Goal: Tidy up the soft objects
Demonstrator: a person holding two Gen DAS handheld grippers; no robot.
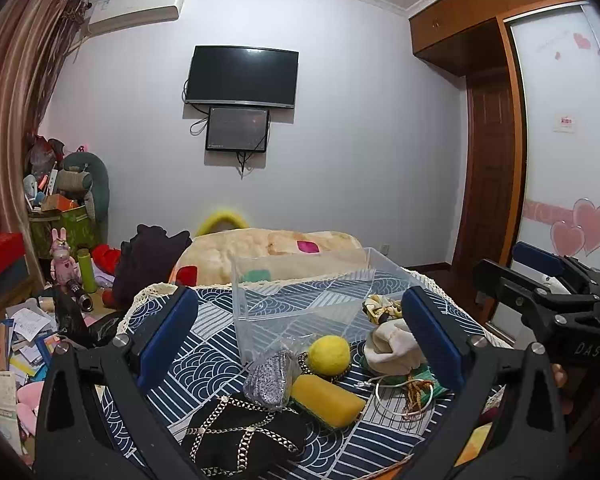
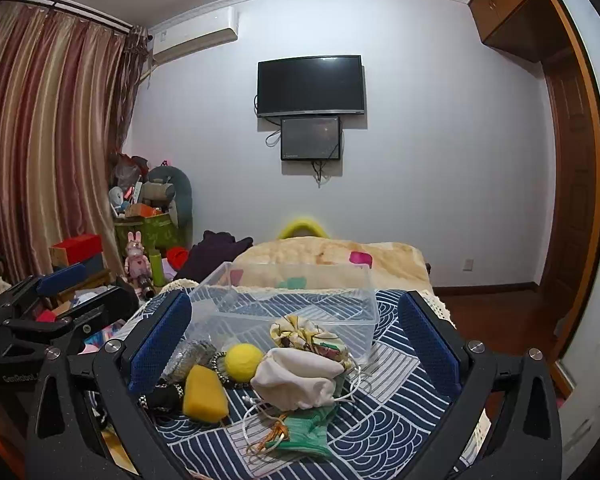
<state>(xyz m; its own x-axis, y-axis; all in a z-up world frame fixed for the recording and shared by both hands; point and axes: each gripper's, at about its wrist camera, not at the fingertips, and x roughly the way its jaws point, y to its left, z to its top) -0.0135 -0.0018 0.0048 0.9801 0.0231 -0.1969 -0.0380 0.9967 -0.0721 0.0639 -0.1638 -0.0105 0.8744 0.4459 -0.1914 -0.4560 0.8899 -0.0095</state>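
On a small table with a blue patterned cloth (image 1: 204,364) lie a yellow ball (image 1: 329,354), a yellow sponge (image 1: 326,400), a grey glittery pouch (image 1: 269,380), a black chain-trimmed cloth (image 1: 240,436), a white cloth bag (image 1: 392,350), a floral pouch (image 1: 382,307) and a green pouch with cord (image 2: 306,430). A clear plastic box (image 1: 300,292) stands behind them, empty. My left gripper (image 1: 300,336) is open above the pile. My right gripper (image 2: 296,344) is open over the white bag (image 2: 300,378), ball (image 2: 243,361) and sponge (image 2: 204,396).
A bed with a beige blanket (image 1: 268,248) lies beyond the table. Clutter, boxes and papers (image 1: 24,332) crowd the floor at left. A wardrobe (image 1: 556,128) and door stand right. The other gripper's body (image 1: 548,304) shows at the left view's right edge.
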